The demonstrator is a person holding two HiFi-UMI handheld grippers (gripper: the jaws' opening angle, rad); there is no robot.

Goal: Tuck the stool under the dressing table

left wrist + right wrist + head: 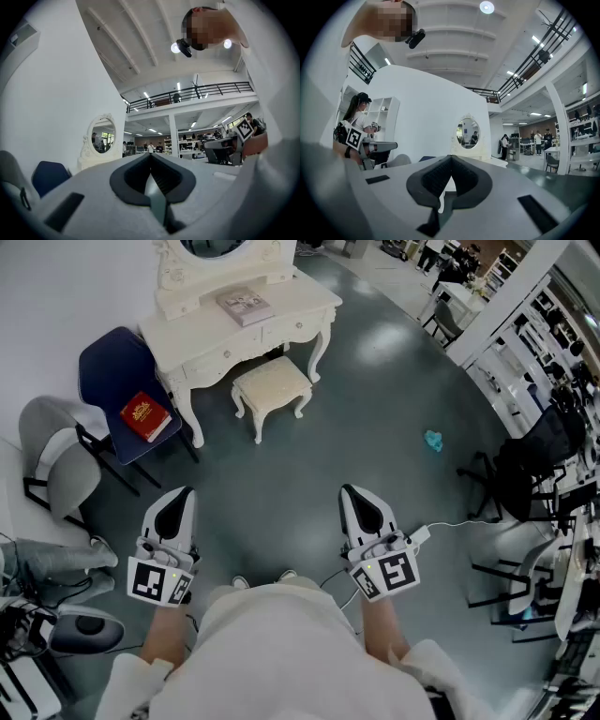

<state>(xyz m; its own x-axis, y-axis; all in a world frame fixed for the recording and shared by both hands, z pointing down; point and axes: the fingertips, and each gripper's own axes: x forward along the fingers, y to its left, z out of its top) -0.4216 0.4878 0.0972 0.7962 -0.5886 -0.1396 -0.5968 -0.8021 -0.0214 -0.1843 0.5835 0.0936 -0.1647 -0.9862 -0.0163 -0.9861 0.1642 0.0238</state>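
A cream stool (272, 387) stands on the grey floor just in front of the white dressing table (309, 306), mostly outside its legs. The table carries an oval mirror (102, 136) and a book (244, 305). My left gripper (182, 493) and right gripper (352, 491) hover at waist height, well short of the stool, both shut with nothing between the jaws. In the right gripper view the oval mirror (468, 133) and a strip of the table show beyond the closed right gripper (451, 158). The left gripper (150, 155) points slightly upward toward the hall.
A dark blue chair (117, 371) with a red book (145, 415) stands left of the table. A grey chair (56, 465) is further left. Black office chairs (525, 465) crowd the right side. A small teal scrap (433, 440) lies on the floor.
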